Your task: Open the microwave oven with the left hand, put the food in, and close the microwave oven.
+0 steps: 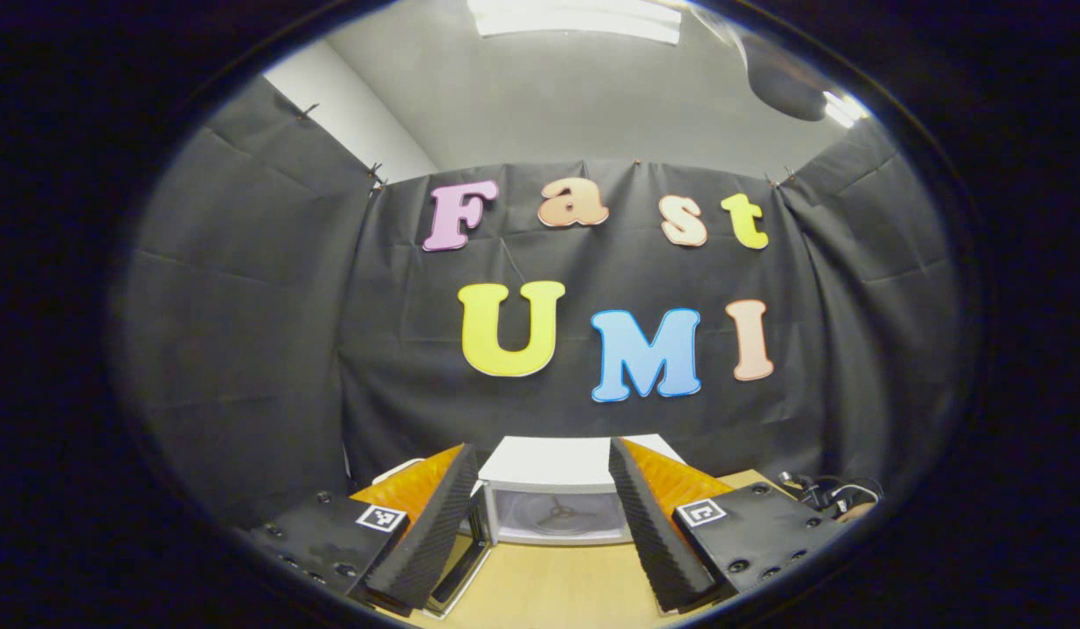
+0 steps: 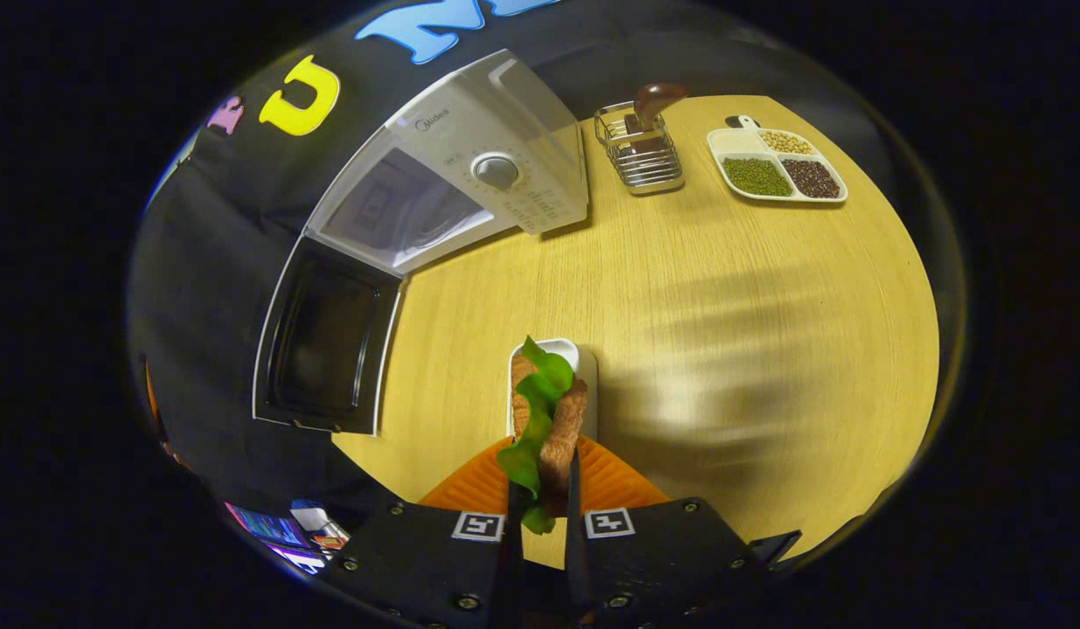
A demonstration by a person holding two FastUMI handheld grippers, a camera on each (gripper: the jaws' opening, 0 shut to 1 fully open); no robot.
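The white microwave [image 2: 496, 131] stands at the back left of the wooden table [image 2: 723, 306], its dark-windowed door [image 2: 326, 341] swung wide open toward me. My right gripper [image 2: 542, 476] is shut on the food, a sandwich of brown bread and green lettuce [image 2: 553, 419], which it holds over a small white dish [image 2: 586, 371]. In the left gripper view, my left gripper [image 1: 540, 454] is open with nothing in it. It points at the microwave's open cavity [image 1: 557, 515], where the turntable shows, and the open door [image 1: 466, 559] sits by its left finger.
A wire basket [image 2: 640, 162] holding a brown object stands right of the microwave. Further right lies a white divided tray [image 2: 776, 166] of beans and grains. Cables [image 1: 833, 498] lie at the table's right edge in the left gripper view.
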